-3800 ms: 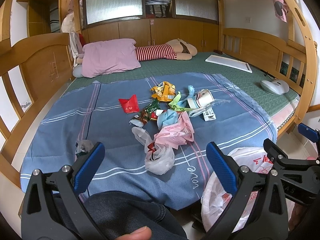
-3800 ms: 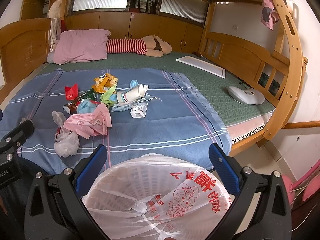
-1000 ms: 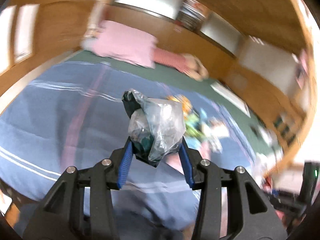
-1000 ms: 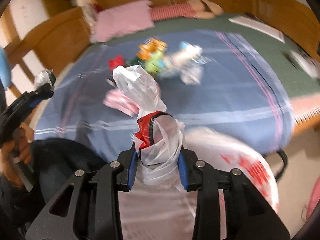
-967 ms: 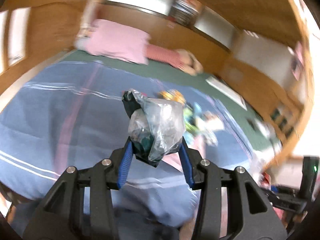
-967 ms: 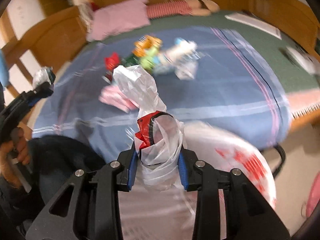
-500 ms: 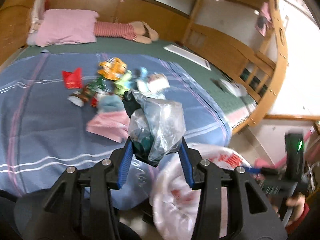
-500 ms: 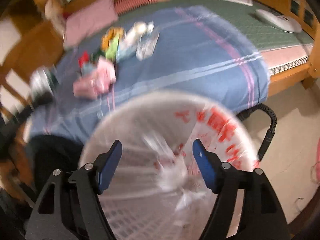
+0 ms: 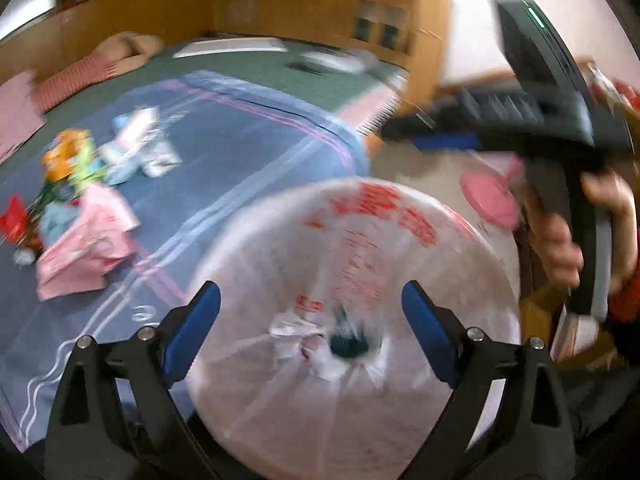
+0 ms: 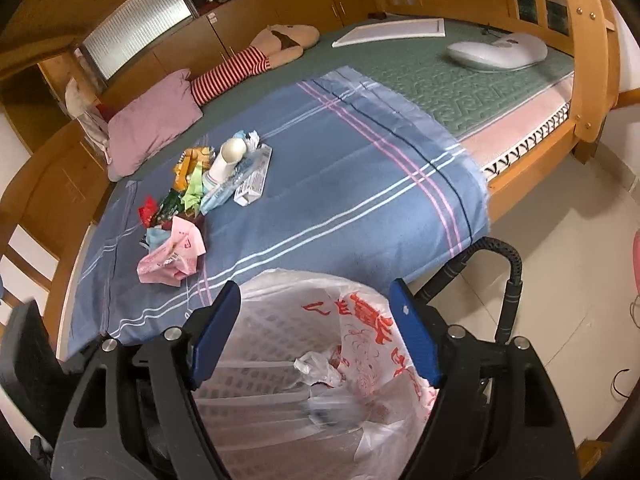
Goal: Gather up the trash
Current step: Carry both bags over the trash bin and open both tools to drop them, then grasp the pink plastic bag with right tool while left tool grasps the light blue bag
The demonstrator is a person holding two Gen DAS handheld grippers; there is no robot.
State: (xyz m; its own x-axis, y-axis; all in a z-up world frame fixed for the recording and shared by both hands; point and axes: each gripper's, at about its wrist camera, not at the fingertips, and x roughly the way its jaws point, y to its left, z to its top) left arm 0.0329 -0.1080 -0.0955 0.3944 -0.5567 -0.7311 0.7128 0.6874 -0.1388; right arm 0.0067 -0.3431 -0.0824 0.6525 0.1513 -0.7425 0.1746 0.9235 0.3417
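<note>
both grippers hang over the trash bin (image 10: 360, 340), a white basket with a thin plastic liner with red print, standing on the floor right beside the bed. the left gripper (image 9: 312, 328) has its jaws opening wide, with nothing between them; a dark crumpled lump (image 9: 350, 346) sits down in the bin right under it. the right gripper (image 10: 314, 332) is opening a little more too, and it holds nothing; a scrunched white bag (image 10: 318, 368) lies in the bin below it.

the rest of the trash is still in a pile (image 10: 200, 196) on the blue blanket (image 10: 340, 200), well away from the bin. there is a pink plastic bag (image 10: 172, 258), some bright wrappers, a small white bottle (image 10: 226, 160) and a flat little box (image 10: 252, 186).

i think all of it is very light. the bags and wrappers are soft and crinkly, so they squash flat and can slip out; best to pinch a thick bunched part in the middle, not a loose edge. the bottle looks hard and round and may roll, so grab it across its side. the box is stiff but would crush if squeezed hard.
</note>
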